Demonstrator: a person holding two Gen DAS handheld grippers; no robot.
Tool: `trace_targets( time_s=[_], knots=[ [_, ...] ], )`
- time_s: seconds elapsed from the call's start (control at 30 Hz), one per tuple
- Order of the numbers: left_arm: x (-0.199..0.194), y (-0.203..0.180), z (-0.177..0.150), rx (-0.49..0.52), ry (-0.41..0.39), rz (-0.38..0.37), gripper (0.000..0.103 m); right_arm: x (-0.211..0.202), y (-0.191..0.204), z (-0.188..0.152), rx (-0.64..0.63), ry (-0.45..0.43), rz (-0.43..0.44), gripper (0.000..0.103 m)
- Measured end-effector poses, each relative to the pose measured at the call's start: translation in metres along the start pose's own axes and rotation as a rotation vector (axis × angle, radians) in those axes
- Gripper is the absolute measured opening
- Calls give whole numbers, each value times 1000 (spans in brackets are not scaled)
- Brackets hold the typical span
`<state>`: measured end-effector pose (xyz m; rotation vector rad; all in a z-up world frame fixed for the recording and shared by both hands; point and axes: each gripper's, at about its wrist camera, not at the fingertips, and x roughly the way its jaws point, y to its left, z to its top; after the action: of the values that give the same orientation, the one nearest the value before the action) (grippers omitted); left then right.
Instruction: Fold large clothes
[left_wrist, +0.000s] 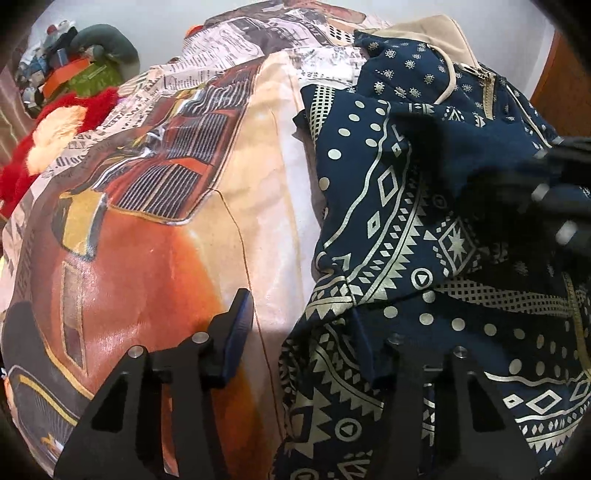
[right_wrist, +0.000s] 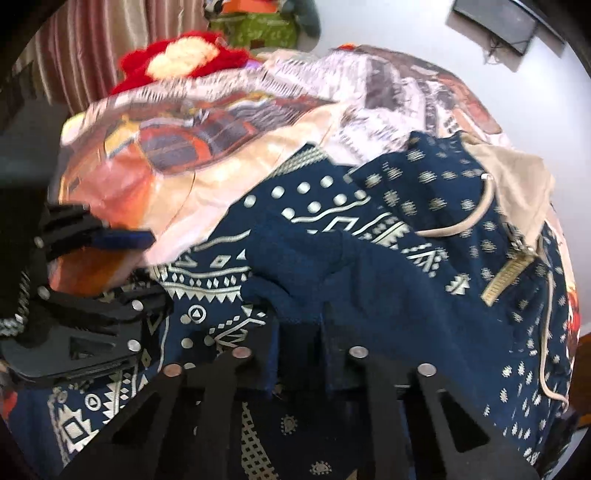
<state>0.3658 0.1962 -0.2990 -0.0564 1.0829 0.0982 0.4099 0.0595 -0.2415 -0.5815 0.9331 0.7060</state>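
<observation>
Red fuzzy fabric with a cream patch, a soft toy (left_wrist: 55, 133), lies at the far left of the left wrist view, at the edge of the bed. Next to it spreads a smooth, shiny bedsheet (left_wrist: 147, 229) printed with an orange car and newspaper writing; it has a few gentle wrinkles.

Low in the middle of this view sits the left gripper (left_wrist: 299, 332). It is made of black hard plastic with round silver bolts and dark blue pads. Its jaws stand partly apart. One finger rests over the bedsheet, and the other is on the edge of the hoodie, so the hem lies between them. I cannot tell if the pads squeeze the cloth.

To the right lies the hoodie (left_wrist: 406, 206), crumpled in thick soft folds on the bedsheet. It is dark blue with pale dots, zigzags and diamonds, a tan hood lining, a tan cord and a metal zipper.

In the right wrist view, the right gripper (right_wrist: 299, 332) is clenched on a plain dark blue fold of the hoodie (right_wrist: 369, 258), near its middle.
</observation>
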Motion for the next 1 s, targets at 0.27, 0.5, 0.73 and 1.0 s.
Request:
trace_targets(
  time_s=[0.27, 0.5, 0.73, 1.0],
  knots=[
    [-7, -1, -7, -7, 11, 62, 41, -73, -56, -11, 173, -144, -44, 9],
    [-2, 4, -2, -41, 28, 65, 40, -135, -124, -51, 338, -206, -106, 9],
    [1, -4, 0, -17, 38, 69, 40, -155, -175, -112, 506, -174, -133, 9],
    [5, -12, 5, -20, 30, 130, 39, -163, -214, -175, 682, -156, -133, 9]
  ],
)
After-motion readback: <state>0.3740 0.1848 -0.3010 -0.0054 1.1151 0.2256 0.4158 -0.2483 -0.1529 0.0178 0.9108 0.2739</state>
